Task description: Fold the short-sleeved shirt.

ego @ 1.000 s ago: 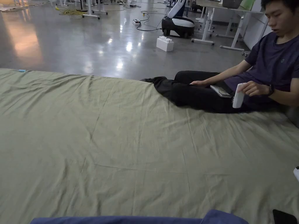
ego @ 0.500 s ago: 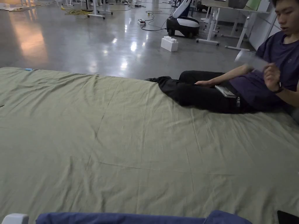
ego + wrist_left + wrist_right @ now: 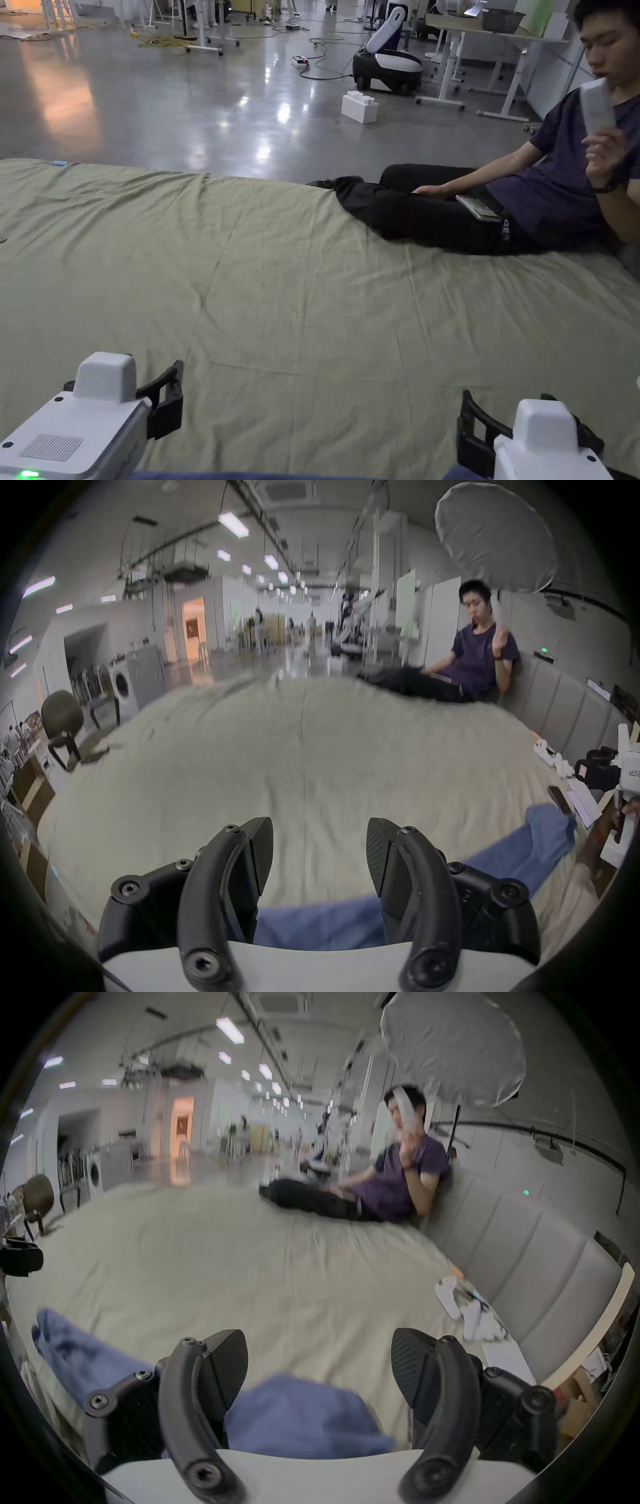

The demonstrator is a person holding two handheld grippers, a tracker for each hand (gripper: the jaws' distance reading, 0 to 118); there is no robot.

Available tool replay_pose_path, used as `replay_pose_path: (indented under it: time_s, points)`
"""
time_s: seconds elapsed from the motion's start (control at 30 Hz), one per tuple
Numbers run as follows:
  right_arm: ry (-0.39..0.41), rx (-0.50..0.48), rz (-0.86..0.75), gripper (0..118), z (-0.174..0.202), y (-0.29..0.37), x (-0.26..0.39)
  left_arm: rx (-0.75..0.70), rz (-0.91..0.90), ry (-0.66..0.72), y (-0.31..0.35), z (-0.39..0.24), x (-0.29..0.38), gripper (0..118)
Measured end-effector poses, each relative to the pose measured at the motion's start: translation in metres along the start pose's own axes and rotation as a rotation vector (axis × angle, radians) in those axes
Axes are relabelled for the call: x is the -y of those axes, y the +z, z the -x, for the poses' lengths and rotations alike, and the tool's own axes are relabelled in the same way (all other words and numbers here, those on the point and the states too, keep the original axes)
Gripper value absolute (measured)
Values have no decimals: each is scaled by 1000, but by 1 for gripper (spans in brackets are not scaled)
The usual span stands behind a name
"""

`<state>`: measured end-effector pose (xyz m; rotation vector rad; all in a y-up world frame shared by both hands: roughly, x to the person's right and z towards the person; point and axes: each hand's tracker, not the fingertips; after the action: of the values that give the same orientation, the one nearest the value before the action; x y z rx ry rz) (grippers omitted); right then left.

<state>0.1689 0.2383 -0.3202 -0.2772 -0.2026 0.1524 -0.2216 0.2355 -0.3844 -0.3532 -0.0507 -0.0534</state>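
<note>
Pre-grasp step: left claw (image 3: 319,857) and right claw (image 3: 319,1362), both spread, hover over the blue shirt (image 3: 318,927) on the bed sheet (image 3: 312,281); next, pinch its edges.

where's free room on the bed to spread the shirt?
Bare green sheet runs from the blue shirt at the near edge to the seated person at the far right. Crowded: white clutter by the grey headboard.

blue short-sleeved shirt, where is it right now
The blue short-sleeved shirt lies on the near edge of the pale green bed sheet, just ahead of the open left gripper and open right gripper.
</note>
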Motion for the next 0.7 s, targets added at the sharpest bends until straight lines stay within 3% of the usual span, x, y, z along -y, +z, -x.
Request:
replay_pose_path:
  time_s: [0.13, 0.23, 0.3, 0.33, 0.37, 0.4, 0.47, 0.7]
  points:
    - [-57, -11, -114, 87, 15, -3, -16, -42, -121, 15, 5, -10, -14, 57]
    - [-59, 16, -188, 76, 23, -3, -24, -71, -170, -23, 8, -16, -21, 56]
    - [-72, 20, -203, 60, 24, -3, -27, -101, -202, -30, 12, -19, -24, 52]
    - [-78, 23, -212, 51, 25, -4, -28, -90, -217, -21, 15, -19, -26, 44]
    - [-78, 31, -220, 39, 26, -4, -31, -89, -233, -10, 15, -17, -28, 25]
    - [-79, 30, -231, 26, 26, -5, -34, -107, -238, -7, 17, -17, -30, 15]
    - [-91, 29, -236, 6, 27, -4, -37, -127, -241, -12, 19, -17, -36, 7]
    - [-57, 6, -236, 0, 34, -9, -42, -92, -168, 36, 21, 18, -36, 3]
